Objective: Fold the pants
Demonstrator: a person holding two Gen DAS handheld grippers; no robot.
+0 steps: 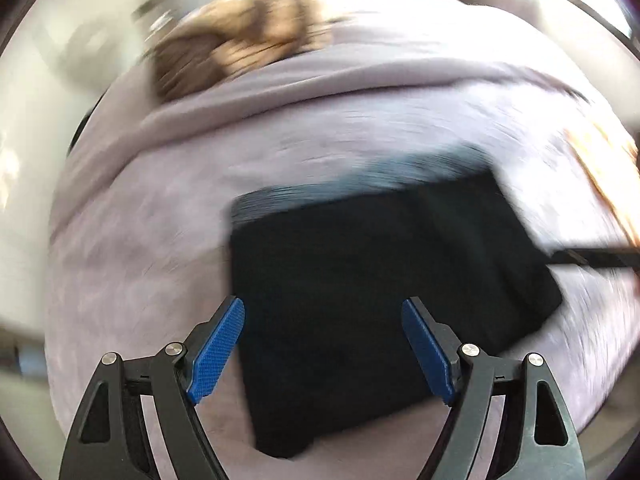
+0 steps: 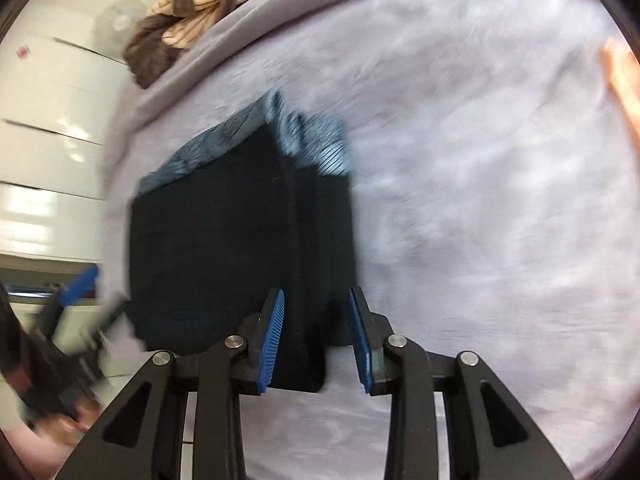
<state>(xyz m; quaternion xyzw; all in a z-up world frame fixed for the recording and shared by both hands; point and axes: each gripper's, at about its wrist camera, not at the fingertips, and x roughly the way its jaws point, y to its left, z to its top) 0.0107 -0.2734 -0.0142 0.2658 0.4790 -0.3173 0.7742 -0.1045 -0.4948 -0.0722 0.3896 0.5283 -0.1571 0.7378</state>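
Observation:
Dark folded pants (image 1: pixel 360 300) with a blue-grey ribbed waistband (image 1: pixel 360 184) lie in a thick rectangle on the lavender bed cover (image 1: pixel 140 240). My left gripper (image 1: pixel 322 302) hangs over the near part of the pants, its blue pads wide apart and touching nothing. In the right wrist view the pants (image 2: pixel 220 240) lie left of centre. My right gripper (image 2: pixel 316 292) straddles their near right edge, with the folded cloth between the pads and a gap showing beside the right pad. One blurred blue finger (image 2: pixel 80 280) of the left gripper appears at the left edge.
A brown and cream striped garment (image 2: pixel 192 0) is bunched at the far edge of the bed cover (image 2: pixel 480 200). White drawers (image 2: pixel 48 120) stand beyond the bed's left side. A blurred peach shape (image 2: pixel 624 80) lies at the right rim. A hand (image 2: pixel 60 428) shows bottom left.

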